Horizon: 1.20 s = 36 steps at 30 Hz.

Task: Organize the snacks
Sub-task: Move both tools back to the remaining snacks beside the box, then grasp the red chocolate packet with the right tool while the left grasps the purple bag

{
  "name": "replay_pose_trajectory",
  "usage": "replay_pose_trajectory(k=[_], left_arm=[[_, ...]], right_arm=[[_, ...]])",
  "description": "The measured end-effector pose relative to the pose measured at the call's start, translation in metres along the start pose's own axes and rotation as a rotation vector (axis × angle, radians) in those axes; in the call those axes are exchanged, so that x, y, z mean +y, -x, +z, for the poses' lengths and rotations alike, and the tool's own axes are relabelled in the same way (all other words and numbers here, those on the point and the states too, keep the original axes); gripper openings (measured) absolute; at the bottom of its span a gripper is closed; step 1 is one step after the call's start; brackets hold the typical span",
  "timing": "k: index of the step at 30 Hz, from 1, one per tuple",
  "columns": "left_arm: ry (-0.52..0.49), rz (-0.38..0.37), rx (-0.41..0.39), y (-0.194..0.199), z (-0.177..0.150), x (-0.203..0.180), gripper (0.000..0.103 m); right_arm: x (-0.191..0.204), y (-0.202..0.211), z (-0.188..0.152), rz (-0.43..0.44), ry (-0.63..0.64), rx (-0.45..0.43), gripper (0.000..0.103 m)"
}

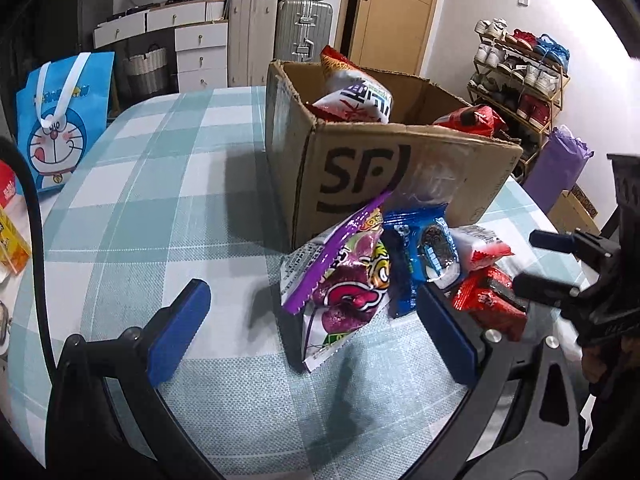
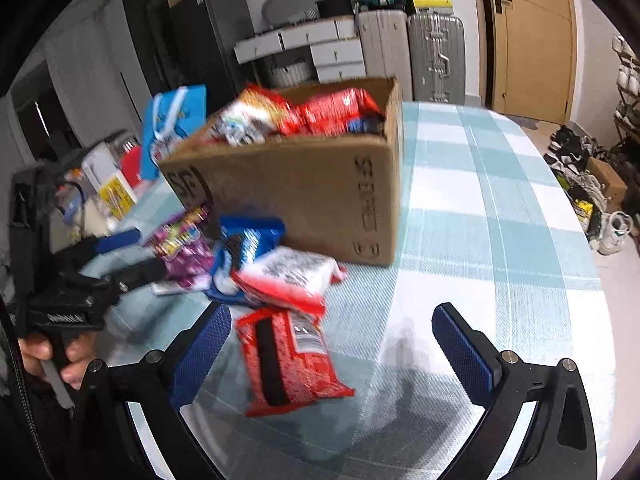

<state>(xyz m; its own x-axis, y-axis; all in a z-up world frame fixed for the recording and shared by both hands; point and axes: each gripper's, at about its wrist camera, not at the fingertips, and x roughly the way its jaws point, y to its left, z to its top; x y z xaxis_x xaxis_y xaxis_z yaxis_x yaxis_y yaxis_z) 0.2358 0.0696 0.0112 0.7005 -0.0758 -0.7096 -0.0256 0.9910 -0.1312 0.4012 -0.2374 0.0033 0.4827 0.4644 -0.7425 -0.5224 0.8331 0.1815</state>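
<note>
Cardboard box (image 1: 384,168) marked SF stood on the checked tablecloth (image 1: 160,184), already holding several snack packets. More lay piled against its front: a purple candy bag (image 1: 344,280), a blue Oreo pack (image 1: 424,256), a red packet (image 2: 292,360). Both the left gripper (image 1: 316,328) and the right gripper (image 2: 332,348) were spread wide, holding nothing.
</note>
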Motion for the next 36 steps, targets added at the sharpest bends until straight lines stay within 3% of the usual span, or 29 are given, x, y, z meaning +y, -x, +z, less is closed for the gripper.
replay_pose_trajectory(k=[15,17,24,29,36], left_arm=[[0.012,-0.008,0.014,-0.008,-0.001,0.005,0.102],[0.011,-0.006,0.014,-0.008,-0.002,0.006,0.102],[0.012,-0.003,0.013,-0.009,-0.003,0.007,0.102],[0.011,-0.006,0.016,-0.010,-0.004,0.007,0.102],[0.009,-0.005,0.016,-0.012,-0.005,0.007,0.102]], right_arm=[[0.029,-0.025,-0.020,-0.039,0.175,0.096,0.099],[0.029,-0.027,-0.021,-0.046,0.183,0.106,0.090],[0.029,-0.031,-0.026,-0.039,0.178,0.116,0.077],[0.029,-0.028,-0.027,-0.010,0.176,0.098,0.049],[0.029,-0.019,-0.021,0.065,0.164,0.073,0.044]])
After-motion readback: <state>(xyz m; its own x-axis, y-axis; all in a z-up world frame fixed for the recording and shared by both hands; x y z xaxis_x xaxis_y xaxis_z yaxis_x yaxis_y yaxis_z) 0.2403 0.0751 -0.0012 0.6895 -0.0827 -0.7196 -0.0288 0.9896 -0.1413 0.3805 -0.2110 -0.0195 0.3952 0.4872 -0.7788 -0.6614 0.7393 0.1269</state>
